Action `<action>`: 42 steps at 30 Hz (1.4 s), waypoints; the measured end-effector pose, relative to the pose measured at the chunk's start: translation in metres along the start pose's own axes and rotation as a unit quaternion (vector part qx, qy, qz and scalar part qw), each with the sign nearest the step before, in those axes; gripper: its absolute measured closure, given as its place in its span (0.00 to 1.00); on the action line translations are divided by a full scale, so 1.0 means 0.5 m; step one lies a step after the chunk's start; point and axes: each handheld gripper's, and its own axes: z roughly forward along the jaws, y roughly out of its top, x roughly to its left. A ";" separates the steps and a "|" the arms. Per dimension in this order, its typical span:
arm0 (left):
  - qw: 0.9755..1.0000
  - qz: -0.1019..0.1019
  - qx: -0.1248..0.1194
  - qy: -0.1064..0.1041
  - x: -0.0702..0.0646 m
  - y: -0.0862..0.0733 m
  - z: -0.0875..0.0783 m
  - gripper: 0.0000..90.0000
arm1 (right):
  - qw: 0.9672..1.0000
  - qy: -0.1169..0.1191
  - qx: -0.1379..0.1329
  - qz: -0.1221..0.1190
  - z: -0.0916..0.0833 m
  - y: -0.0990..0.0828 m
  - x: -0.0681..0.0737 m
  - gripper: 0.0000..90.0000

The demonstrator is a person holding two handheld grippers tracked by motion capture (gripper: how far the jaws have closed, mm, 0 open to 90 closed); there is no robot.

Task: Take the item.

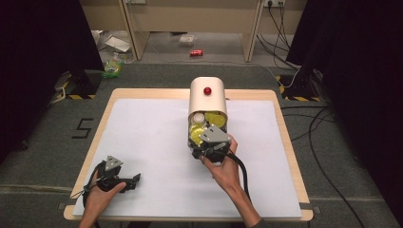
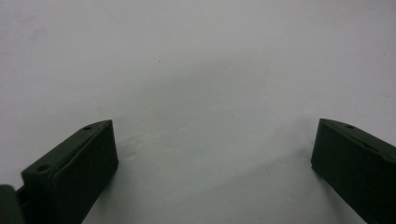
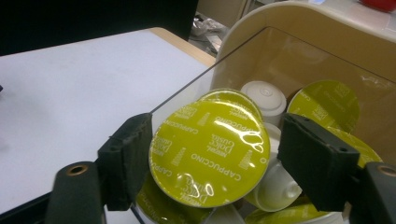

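Note:
A cream round-topped container [image 1: 207, 102] with a red knob [image 1: 207, 90] lies on the white table sheet [image 1: 152, 142], its mouth facing me and full of coffee capsules [image 1: 212, 121]. My right gripper [image 3: 215, 158] is at that mouth with a yellow-green "Cappuccino" capsule [image 3: 210, 144] between its jaws. The left pad touches the capsule's rim, while a thin gap shows at the right pad. In the high view the right gripper [image 1: 203, 138] sits under its grey plate. My left gripper [image 1: 135, 181] rests open low over the sheet at the front left, and the left gripper [image 2: 215, 154] has nothing between its jaws.
More yellow-green capsules [image 3: 324, 105] and white ones [image 3: 264, 95] are packed behind a clear pane [image 3: 196, 88] inside the container. The wooden table edge [image 1: 285, 128] frames the sheet. Cables [image 1: 313, 137] trail on the floor at the right.

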 end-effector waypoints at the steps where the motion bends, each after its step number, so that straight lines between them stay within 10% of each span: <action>1: 1.000 0.000 0.000 0.000 0.000 0.000 0.000 0.00 | 1.000 0.003 0.001 -0.001 0.000 0.000 0.001 0.36; 11: 1.000 0.000 0.000 0.000 0.000 0.000 0.000 0.00 | 1.000 0.013 0.001 -0.011 0.002 -0.002 0.001 0.45; 42: 1.000 0.000 0.000 -0.001 0.000 0.000 0.000 0.00 | 0.997 0.007 -0.057 0.059 -0.081 0.014 -0.073 0.45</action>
